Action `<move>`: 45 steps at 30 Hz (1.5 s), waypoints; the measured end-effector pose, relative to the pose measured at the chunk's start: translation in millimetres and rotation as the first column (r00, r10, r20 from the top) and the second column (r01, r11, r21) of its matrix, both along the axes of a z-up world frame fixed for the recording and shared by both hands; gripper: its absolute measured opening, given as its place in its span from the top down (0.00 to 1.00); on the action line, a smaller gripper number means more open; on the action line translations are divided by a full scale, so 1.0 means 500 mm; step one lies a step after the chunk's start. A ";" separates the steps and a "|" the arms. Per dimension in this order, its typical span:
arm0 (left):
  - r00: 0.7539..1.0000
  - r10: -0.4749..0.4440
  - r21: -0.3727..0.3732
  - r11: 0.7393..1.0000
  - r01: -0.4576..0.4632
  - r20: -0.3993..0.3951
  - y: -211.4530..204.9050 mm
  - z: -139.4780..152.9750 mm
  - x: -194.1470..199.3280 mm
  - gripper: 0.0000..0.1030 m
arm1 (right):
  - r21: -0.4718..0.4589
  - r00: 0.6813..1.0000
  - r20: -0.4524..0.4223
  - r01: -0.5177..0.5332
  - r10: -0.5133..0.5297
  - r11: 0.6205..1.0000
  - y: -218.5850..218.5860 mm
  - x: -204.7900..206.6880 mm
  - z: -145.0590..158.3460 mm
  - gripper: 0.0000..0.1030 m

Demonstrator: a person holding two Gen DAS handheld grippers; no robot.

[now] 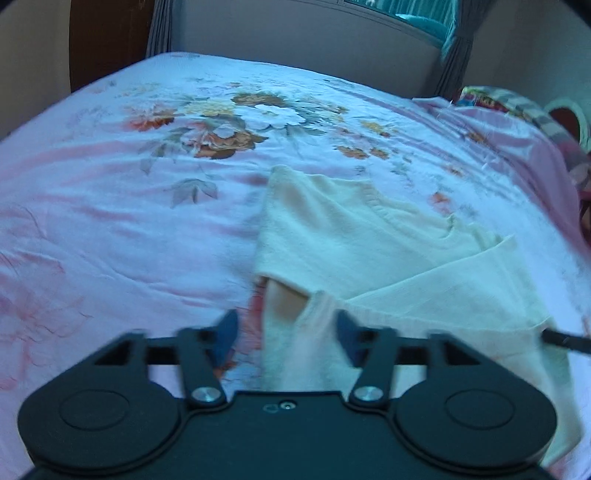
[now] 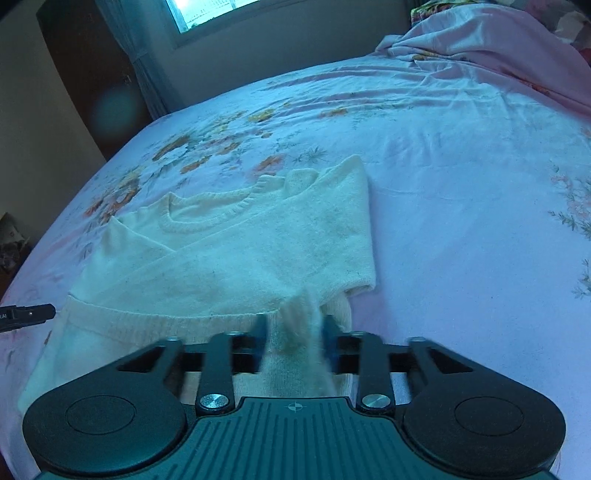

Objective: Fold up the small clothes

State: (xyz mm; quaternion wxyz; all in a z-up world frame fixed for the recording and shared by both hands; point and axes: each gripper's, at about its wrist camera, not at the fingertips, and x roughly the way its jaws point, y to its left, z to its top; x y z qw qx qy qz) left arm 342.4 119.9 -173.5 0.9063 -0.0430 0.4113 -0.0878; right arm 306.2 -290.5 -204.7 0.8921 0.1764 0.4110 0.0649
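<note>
A small cream knitted sweater (image 1: 369,240) lies on the floral bed sheet (image 1: 129,229) with its sleeves folded in across the body. In the left wrist view my left gripper (image 1: 286,332) stands open at the garment's near left corner; a raised flap of cloth hangs between the fingers, clear of both pads. In the right wrist view the sweater (image 2: 258,240) shows its ribbed neckline on the far side. My right gripper (image 2: 295,332) is open at the near right corner, a blurred fold of knit loose between its blue pads.
The pink floral sheet (image 2: 461,184) spreads wide to the right and behind the garment. Crumpled pink bedding (image 2: 498,44) is heaped at the far right. A window (image 2: 207,14) and a curtain (image 2: 147,74) stand beyond the bed's far edge.
</note>
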 end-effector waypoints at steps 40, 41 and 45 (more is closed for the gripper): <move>0.992 0.022 -0.064 0.998 -0.014 0.126 -0.115 0.040 0.284 0.99 | 0.006 0.982 0.136 0.135 -0.134 0.991 -0.053 0.281 0.038 0.98; 0.993 0.025 -0.045 0.999 -0.020 0.114 -0.122 0.027 0.293 0.99 | -0.009 0.984 0.122 0.133 -0.131 0.991 -0.052 0.294 0.024 0.98; 0.999 0.044 0.054 0.998 -0.045 0.020 -0.134 -0.038 0.319 0.92 | -0.119 0.989 0.056 0.145 -0.139 0.982 -0.041 0.329 -0.043 0.97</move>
